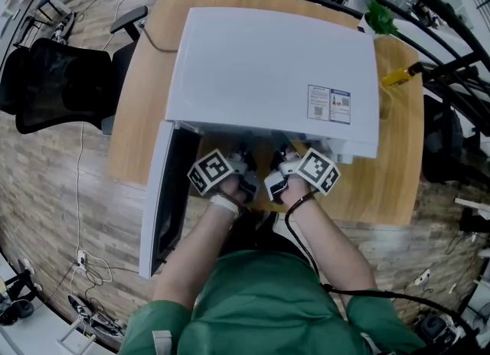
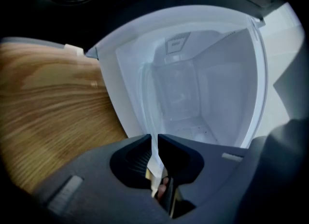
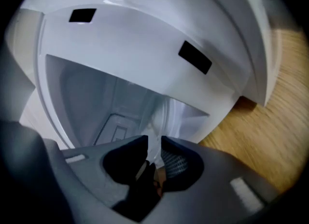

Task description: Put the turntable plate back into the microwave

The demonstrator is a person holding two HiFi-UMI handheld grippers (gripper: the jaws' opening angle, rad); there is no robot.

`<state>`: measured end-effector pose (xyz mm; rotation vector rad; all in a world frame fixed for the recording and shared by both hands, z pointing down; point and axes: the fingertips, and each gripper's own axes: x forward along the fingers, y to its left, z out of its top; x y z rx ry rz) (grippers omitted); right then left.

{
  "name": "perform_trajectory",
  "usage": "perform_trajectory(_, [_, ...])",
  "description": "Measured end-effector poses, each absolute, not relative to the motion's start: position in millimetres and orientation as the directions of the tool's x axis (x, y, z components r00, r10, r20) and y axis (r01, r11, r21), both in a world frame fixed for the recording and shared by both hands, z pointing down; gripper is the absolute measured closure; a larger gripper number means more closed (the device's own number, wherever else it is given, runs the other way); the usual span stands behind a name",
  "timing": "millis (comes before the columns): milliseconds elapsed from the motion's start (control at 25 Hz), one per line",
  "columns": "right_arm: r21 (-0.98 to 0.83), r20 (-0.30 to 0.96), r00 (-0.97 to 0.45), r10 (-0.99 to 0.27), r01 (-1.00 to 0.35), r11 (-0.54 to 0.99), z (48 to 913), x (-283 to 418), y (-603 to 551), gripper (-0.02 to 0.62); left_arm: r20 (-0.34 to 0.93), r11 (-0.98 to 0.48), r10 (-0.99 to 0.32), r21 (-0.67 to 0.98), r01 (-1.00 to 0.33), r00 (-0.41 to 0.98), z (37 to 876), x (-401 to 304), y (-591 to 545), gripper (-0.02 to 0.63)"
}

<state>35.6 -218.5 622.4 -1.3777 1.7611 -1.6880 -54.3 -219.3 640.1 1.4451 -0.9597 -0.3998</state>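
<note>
Wooden table point(image 1: 398, 185) with one microwave point(image 1: 268, 70). Its single door point(image 1: 157, 200) is swung out on the outer side of your left gripper point(image 2: 153, 146), and the cavity mouth lies open straight ahead of both grippers. Bare wood runs along the outer side of your right gripper point(image 3: 154, 147). One chair point(image 1: 61, 86) stands well off beyond the door.

Count two grippers and one plate point(image 2: 147, 97). The plate is seen edge-on and reaches from the jaws into the cavity mouth. Your left jaws pinch its rim. Your right jaws stand a little apart, with the rim between them and not pressed.

From the head view, the microwave's top hides the jaw tips and the plate. The plate is clear glass, so its far outline is hard to trace against the white cavity walls.
</note>
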Motion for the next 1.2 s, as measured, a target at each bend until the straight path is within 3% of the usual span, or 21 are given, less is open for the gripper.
perform_trajectory(640, [-0.932,0.319,-0.553,-0.769,-0.33,-0.149,620.7,26.6,-160.3,0.528,0.38,0.109,-0.656,0.903,-0.416,0.652,638.5,-25.9,-220.6,0.551])
perform_trajectory(960, [-0.937,0.308,-0.549,-0.777,-0.318,-0.147,619.9,35.1,-154.4,0.531,0.371,0.075,-0.63,0.903,-0.422,0.682,637.1,-18.6,-210.1,0.494])
perform_trajectory(1200, [-0.906,0.306,-0.578,-0.756,-0.421,-0.045,602.5,38.7,-146.5,0.586,0.373,-0.004,-0.61,0.881,-0.474,0.699,623.6,-21.5,-183.8,0.488])
